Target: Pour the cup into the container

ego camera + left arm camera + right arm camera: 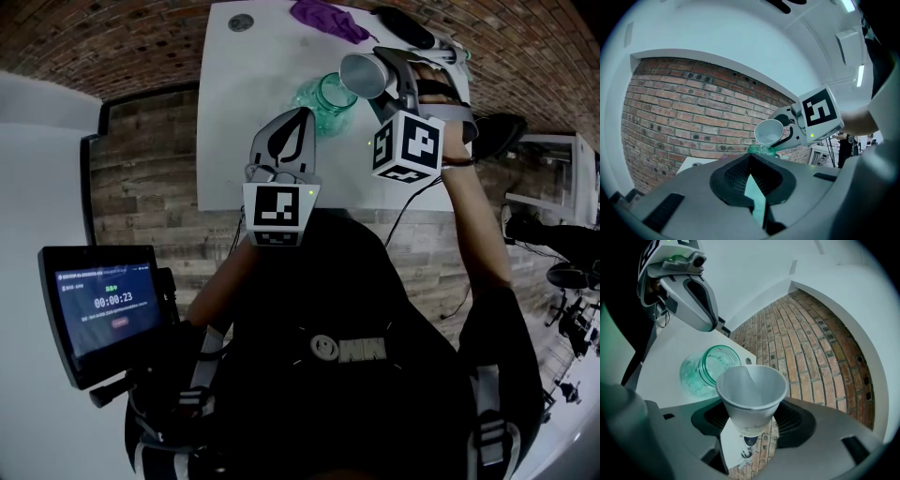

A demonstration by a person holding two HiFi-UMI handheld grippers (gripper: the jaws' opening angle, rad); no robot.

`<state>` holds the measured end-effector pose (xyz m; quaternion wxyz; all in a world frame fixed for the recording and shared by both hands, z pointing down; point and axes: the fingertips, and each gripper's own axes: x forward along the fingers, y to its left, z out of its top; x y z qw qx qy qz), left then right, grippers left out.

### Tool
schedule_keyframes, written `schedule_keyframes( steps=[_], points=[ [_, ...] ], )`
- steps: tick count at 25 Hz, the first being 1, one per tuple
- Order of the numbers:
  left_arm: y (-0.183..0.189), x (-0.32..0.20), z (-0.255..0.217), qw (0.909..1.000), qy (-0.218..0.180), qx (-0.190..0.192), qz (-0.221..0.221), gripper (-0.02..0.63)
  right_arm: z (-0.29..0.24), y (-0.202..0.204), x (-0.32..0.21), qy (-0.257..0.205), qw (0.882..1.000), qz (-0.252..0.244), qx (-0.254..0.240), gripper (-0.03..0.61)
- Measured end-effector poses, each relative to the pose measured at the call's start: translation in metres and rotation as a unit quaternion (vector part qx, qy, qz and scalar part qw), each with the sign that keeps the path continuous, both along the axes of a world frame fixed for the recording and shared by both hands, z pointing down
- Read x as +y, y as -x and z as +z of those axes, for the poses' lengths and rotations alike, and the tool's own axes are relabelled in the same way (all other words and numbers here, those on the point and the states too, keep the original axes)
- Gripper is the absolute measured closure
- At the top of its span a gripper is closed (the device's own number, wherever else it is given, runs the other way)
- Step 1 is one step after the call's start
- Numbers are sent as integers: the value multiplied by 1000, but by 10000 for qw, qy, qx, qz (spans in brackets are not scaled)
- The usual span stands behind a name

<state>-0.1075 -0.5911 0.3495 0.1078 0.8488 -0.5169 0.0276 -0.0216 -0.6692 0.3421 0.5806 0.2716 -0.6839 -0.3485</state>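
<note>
Overhead, from the head view, the right gripper [377, 73] clasps a white cup [357, 74] and holds it tipped on its side above a green glass jar [322, 101], which stands about mid-table on the white table [242, 122]. The left gripper [298, 120] hangs just beside the jar on the side nearer the person. A purple cloth [324, 17] and a black object [405, 26] lie along the table's far edge. In the left gripper view, that gripper's jaws stand a narrow slit apart with nothing gripped between them. Beyond their tips the jar's rim [764, 149] shows, and the cup [768, 132] leans mouth-down right over it; whether anything is running out cannot be told. In the right gripper view, the jaws press on the cup's lower part from both sides, its white inside [752, 387] facing the camera. The jar [706, 368] sits just past the cup's lip, and the left gripper [703, 315] hangs above it, apart from it.
</note>
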Motion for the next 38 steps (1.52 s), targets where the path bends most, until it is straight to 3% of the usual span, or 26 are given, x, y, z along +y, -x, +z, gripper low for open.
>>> schedule_keyframes(
  steps=[38],
  points=[
    [-3, -2, -3, 10000, -7, 57, -31, 614, -2, 2, -1, -106, 9997, -80, 190, 291]
  ],
)
